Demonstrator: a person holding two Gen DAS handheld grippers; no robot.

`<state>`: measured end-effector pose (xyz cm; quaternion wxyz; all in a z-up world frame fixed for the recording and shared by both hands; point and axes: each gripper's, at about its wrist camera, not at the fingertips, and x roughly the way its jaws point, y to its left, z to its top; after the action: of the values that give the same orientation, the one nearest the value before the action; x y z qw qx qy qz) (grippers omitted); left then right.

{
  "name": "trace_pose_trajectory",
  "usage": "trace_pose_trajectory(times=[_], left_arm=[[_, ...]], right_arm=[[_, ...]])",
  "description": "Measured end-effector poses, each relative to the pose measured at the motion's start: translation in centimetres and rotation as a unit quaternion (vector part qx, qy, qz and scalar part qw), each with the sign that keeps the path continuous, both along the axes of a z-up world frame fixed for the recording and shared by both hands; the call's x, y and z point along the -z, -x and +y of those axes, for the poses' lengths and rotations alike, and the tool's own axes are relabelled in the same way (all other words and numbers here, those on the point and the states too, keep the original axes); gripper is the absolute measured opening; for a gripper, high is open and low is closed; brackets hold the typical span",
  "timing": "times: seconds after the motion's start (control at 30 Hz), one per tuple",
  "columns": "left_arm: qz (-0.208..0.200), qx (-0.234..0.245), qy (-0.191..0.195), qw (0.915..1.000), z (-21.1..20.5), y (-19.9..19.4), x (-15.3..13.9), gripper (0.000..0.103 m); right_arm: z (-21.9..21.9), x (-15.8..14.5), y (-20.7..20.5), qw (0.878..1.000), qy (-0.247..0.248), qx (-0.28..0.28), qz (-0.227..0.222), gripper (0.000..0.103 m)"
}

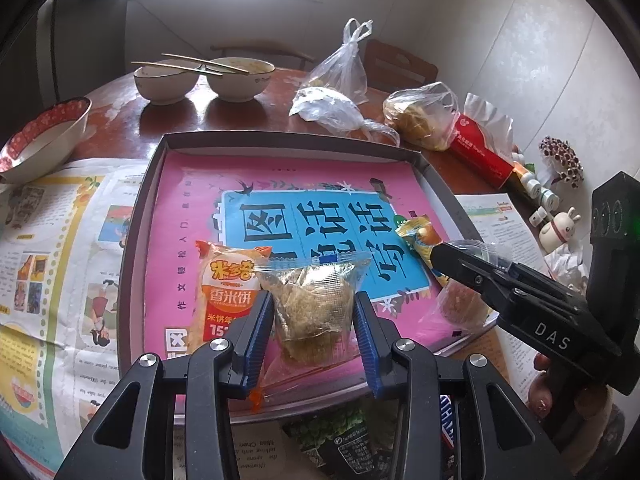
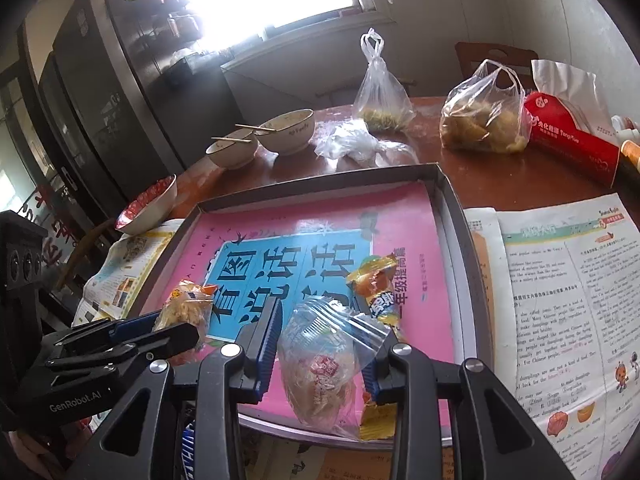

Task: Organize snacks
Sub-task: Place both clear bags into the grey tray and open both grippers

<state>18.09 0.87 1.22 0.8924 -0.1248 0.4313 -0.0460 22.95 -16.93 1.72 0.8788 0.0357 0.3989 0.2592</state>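
A shallow grey tray (image 1: 140,216) lined with a pink and blue book cover holds the snacks. My left gripper (image 1: 314,304) is shut on a clear packet of brown crumbly cake (image 1: 312,300), held over the tray's near side. An orange rice-cracker packet (image 1: 224,292) lies beside it on the left. My right gripper (image 2: 322,344) is shut on a clear bag with a pale pastry (image 2: 320,364) at the tray's near edge. An orange-yellow snack packet (image 2: 376,292) lies just right of it. The right gripper (image 1: 444,256) also shows in the left wrist view.
Two bowls with chopsticks (image 1: 200,76), a red-rimmed bowl (image 1: 44,136), several plastic bags of food (image 1: 420,116) and a red tissue pack (image 1: 484,152) stand behind the tray. Newspaper sheets (image 1: 52,260) flank it. A green-pea packet (image 1: 340,436) lies in front.
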Motion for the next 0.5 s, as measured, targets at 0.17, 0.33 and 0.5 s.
trace_pose_trajectory(times=[0.17,0.33,0.5], left_arm=[[0.002,0.004,-0.001,1.0000,-0.27,0.02,0.22,0.042],[0.001,0.005,-0.004,1.0000,-0.49,0.04,0.24,0.042],[0.003,0.005,-0.008,1.0000,-0.57,0.14,0.26,0.043]], right_arm=[[-0.38,0.11,-0.19,1.000,-0.002,0.006,0.005,0.036],[-0.68,0.10,-0.09,1.000,-0.003,0.009,0.005,0.036],[-0.90,0.14,0.03,1.000,-0.002,0.014,0.008,0.037]])
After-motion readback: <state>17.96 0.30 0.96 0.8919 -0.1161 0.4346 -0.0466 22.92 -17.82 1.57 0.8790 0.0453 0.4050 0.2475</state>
